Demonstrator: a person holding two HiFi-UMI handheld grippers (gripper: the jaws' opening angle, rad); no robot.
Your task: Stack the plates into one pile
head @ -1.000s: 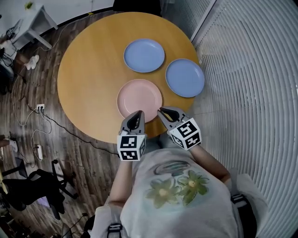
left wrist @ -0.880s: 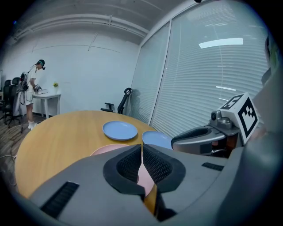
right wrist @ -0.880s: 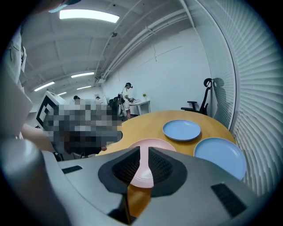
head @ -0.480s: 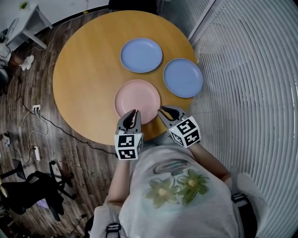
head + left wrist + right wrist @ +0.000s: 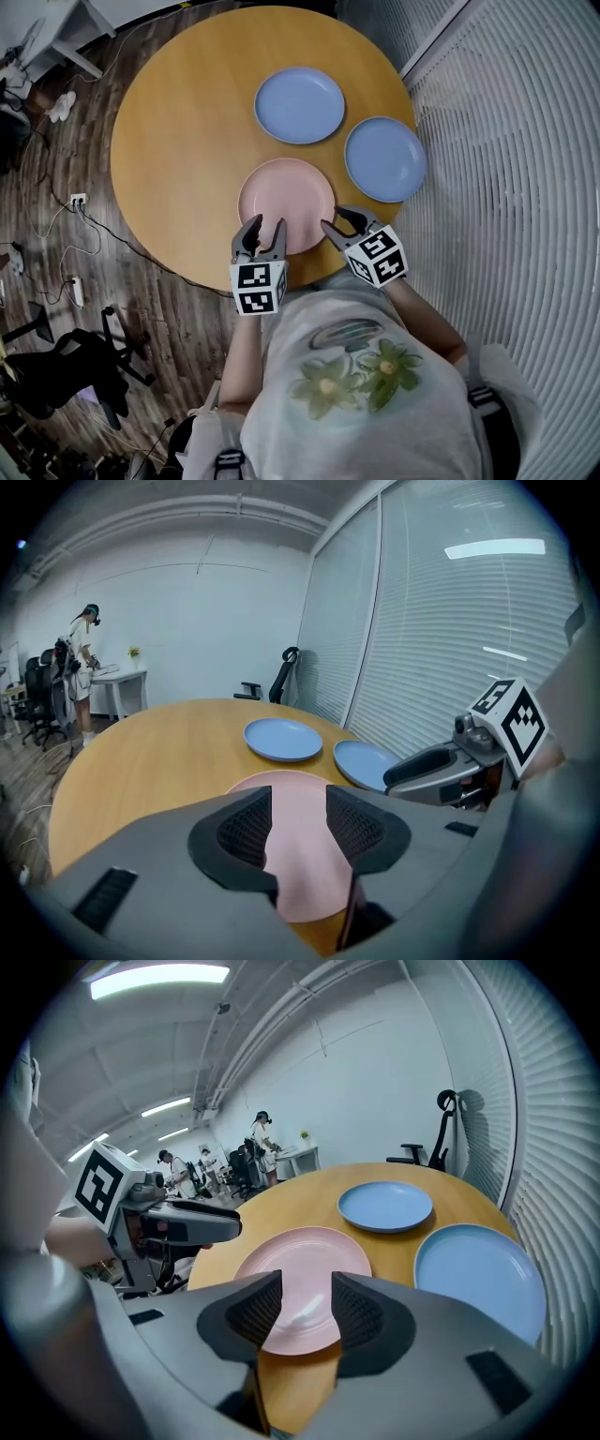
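Observation:
A pink plate lies at the near side of the round wooden table. One blue plate sits behind it, and a second blue plate to its right. My left gripper hovers at the pink plate's near left rim. My right gripper hovers at its near right rim. Both pairs of jaws have just been opening and stand open, gripping nothing. In the left gripper view the pink plate shows through the gap of the left gripper. In the right gripper view the pink plate lies just beyond the right gripper.
White window blinds run close along the table's right side. Dark wood floor with cables and a power strip lies to the left, with a black office chair at lower left. People stand at desks far back in the room.
Both grippers went from shut to open. They moved forward and down, from the table's near edge toward the pink plate's near rim.

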